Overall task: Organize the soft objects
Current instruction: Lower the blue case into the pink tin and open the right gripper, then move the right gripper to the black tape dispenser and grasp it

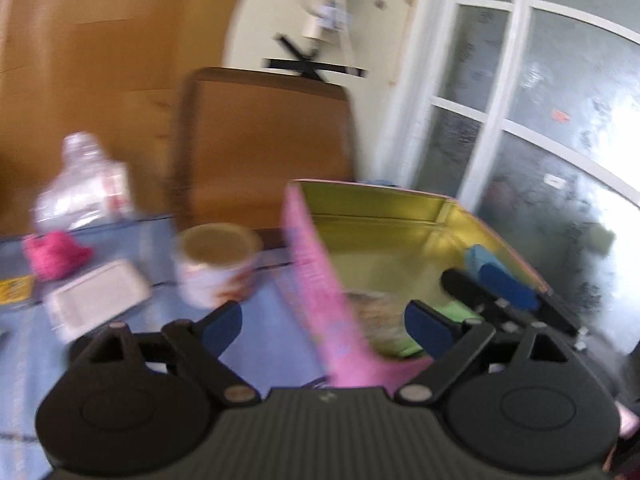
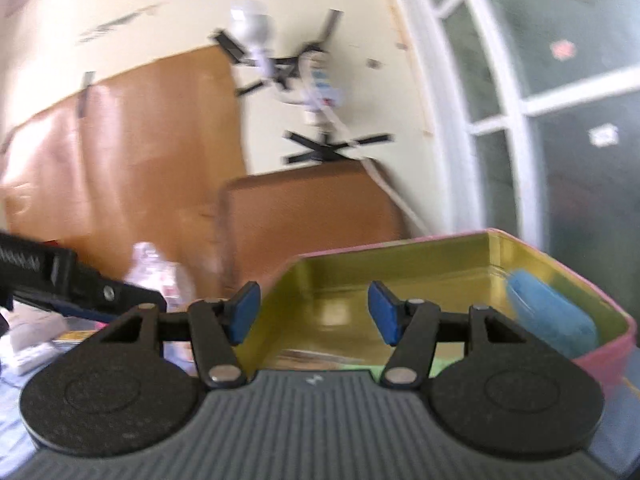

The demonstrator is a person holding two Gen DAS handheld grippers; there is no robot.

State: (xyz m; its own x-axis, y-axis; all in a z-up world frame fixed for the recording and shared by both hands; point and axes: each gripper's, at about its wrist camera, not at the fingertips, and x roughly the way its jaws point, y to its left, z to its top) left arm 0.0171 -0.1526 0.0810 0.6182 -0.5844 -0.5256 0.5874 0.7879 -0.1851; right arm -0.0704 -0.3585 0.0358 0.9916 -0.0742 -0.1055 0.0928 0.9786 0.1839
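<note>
We see a cup [image 1: 216, 266] left of the tin [image 1: 312, 280], a bottle [image 1: 80, 188] further left, a chair [image 1: 268, 144] behind, a soft pad [image 2: 548, 316] inside the tin

Blue cloth-covered table [image 1: 264, 320], lower left of frame. On it: pink tin [image 1: 316, 280] centre-right, mug [image 1: 216, 268], white box [image 1: 96, 300], pink yarn [image 1: 54, 254], bottle [image 1: 82, 188].

bottle [image 1: 82, 184]: smeared by blur, label unreadable
pink tin [image 1: 316, 280]: print on its side wall illegible
tin floor: partly hidden behind left gripper [image 1: 323, 322]; a green item [image 1: 456, 312] shows only in part
blue soft object [image 2: 548, 312]: blurred, kind unclear
yellow label [image 1: 14, 288]: cut by edge
</note>
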